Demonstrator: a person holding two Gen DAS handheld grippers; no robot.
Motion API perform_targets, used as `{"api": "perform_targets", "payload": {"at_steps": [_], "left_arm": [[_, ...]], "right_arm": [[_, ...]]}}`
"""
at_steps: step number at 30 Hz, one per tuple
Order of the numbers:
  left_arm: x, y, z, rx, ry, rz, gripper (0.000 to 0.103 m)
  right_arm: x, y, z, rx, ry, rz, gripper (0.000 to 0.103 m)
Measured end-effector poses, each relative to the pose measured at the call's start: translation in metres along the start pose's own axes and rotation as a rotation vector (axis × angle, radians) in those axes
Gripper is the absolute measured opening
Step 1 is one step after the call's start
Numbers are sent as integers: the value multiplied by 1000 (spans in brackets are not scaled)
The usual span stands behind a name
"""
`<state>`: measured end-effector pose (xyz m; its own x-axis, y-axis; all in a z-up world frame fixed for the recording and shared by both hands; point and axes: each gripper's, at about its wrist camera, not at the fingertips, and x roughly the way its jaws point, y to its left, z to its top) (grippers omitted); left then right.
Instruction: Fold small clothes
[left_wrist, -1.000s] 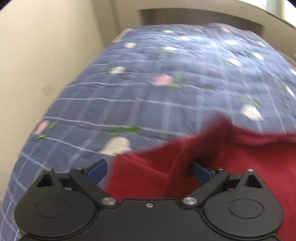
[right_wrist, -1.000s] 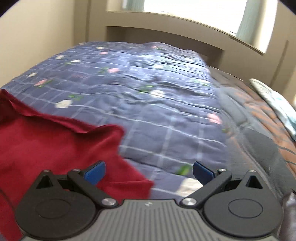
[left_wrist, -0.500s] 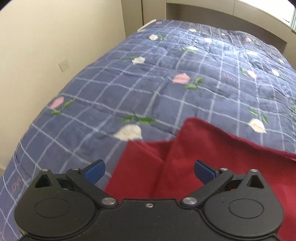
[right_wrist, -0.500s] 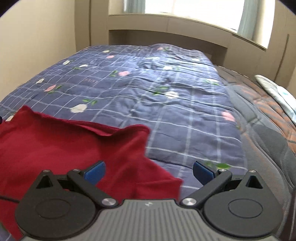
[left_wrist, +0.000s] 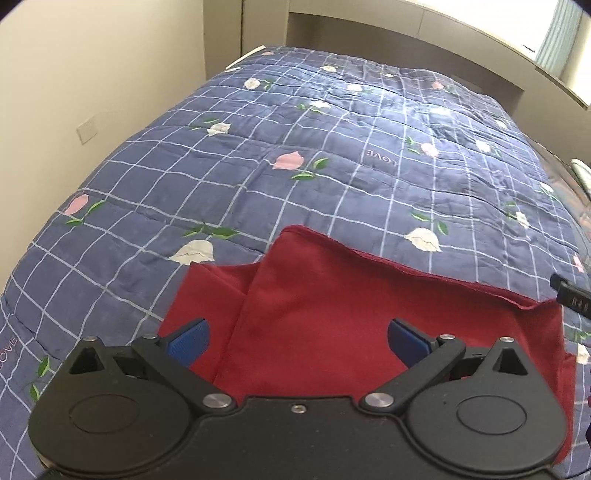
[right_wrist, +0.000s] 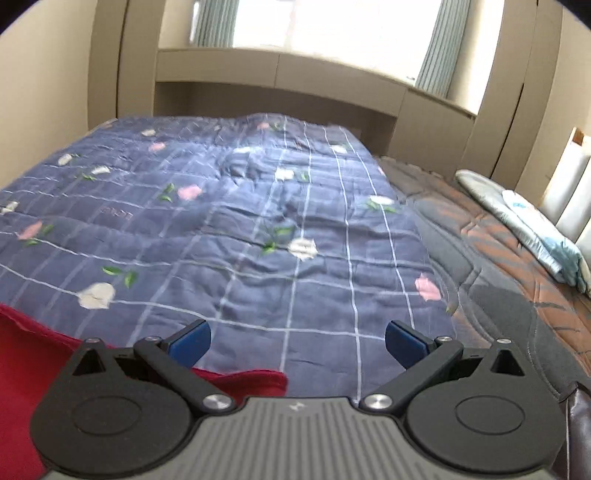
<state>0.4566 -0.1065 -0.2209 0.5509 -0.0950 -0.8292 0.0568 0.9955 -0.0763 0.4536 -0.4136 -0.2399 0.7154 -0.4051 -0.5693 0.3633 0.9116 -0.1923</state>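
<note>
Since the red garment (left_wrist: 332, 317) lies folded near the bed's (left_wrist: 332, 155) front edge, both the left gripper (left_wrist: 297, 338) and right gripper (right_wrist: 297, 338) hover released, holding nothing.

likely home bedroom, quilted bed (left_wrist: 332, 155), curtained window (right_wrist: 332, 26)

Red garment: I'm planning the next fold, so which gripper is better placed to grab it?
Left. The left gripper hangs open directly over the red garment. The right gripper, also open, faces mostly blue quilt, with only the garment's edge at its left.
</note>
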Motion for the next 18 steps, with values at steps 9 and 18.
{"api": "perform_targets", "payload": {"at_steps": [9,18], "left_arm": [[-14,23,-9,48,10,-27,102],[-22,94,-31,39,55,18,102]], "right_arm": [[-68,57,-20,-73,6,156,103],[-120,125,-50,-47,117,235,103]]}}
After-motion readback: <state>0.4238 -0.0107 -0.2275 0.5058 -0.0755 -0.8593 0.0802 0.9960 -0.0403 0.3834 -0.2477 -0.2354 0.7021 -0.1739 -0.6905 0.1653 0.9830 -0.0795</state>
